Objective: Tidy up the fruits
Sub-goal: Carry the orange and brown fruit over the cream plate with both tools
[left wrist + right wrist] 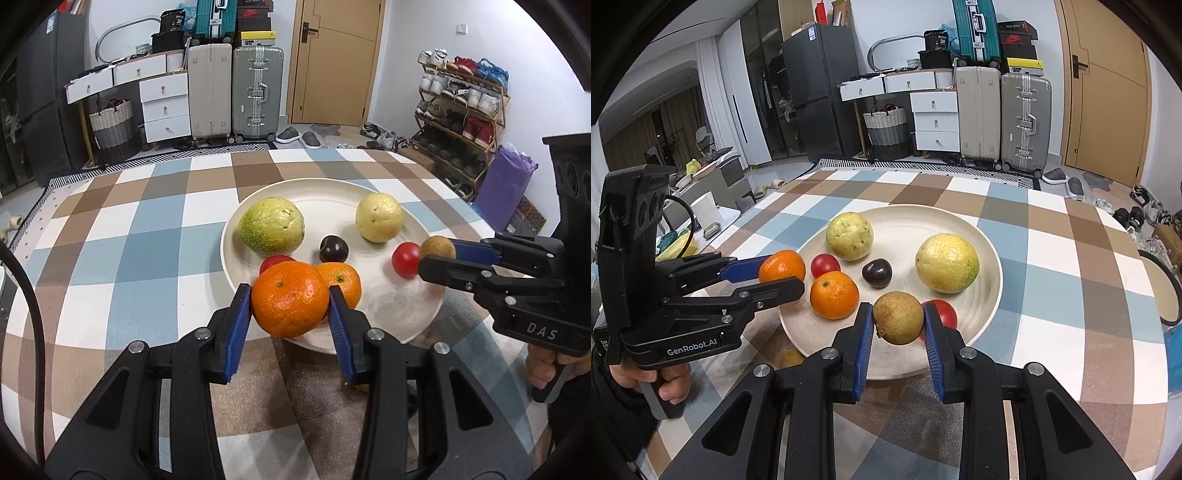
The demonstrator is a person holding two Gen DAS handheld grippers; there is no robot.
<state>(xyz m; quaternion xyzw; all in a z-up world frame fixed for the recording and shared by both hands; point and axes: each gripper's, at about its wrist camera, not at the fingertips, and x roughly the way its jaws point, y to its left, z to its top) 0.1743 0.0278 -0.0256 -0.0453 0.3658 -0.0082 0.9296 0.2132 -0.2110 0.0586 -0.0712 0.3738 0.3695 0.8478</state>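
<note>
Two hand-held grippers over a checked tabletop (122,236). The left gripper (290,306) has its fingers (239,317) closed on an orange (290,299), held above the near left rim of a cream plate (399,306). The right gripper (898,319) has its fingers (863,332) nearly closed on a small brown fruit (898,317), held above the plate's near right part. On the plate lie a second orange (834,294), two red tomatoes (824,266) (945,313), a dark plum (876,272), and, farther back, two pale yellow-green fruits (849,236) (947,263). A hand (652,378) grips the left gripper's handle.
</note>
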